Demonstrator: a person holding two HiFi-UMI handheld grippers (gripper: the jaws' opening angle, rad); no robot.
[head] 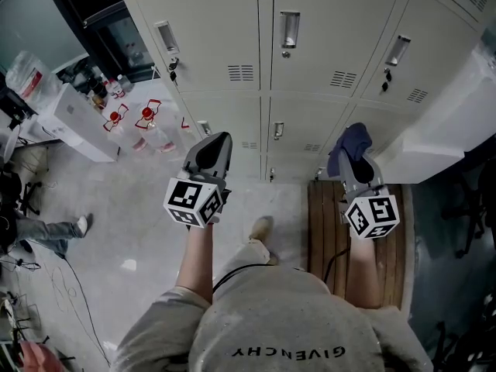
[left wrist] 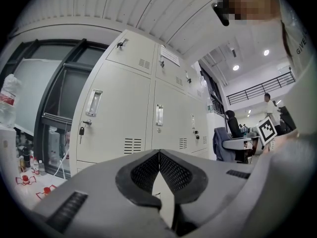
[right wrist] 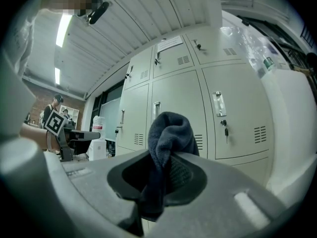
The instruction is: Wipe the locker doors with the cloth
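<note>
We hold dark blue cloth (right wrist: 168, 130) clamped in right gripper (right wrist: 166, 172), bunched above jaws. Soft, light, floppy; we judge mid-fold grip best. Left gripper (left wrist: 159, 157) clenched, empty. Locker doors (right wrist: 237, 113) ahead of jaws, untouched.

lower end of cloth (right wrist: 171, 133) hidden between right gripper (right wrist: 166, 157) fingers (right wrist: 235, 177); top locker doors (head: 333, 22) cropped

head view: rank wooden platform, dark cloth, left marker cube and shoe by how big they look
1. wooden platform
2-3. left marker cube and dark cloth: they look alike, and the cube is nearer the camera, so unranked
4. shoe
</note>
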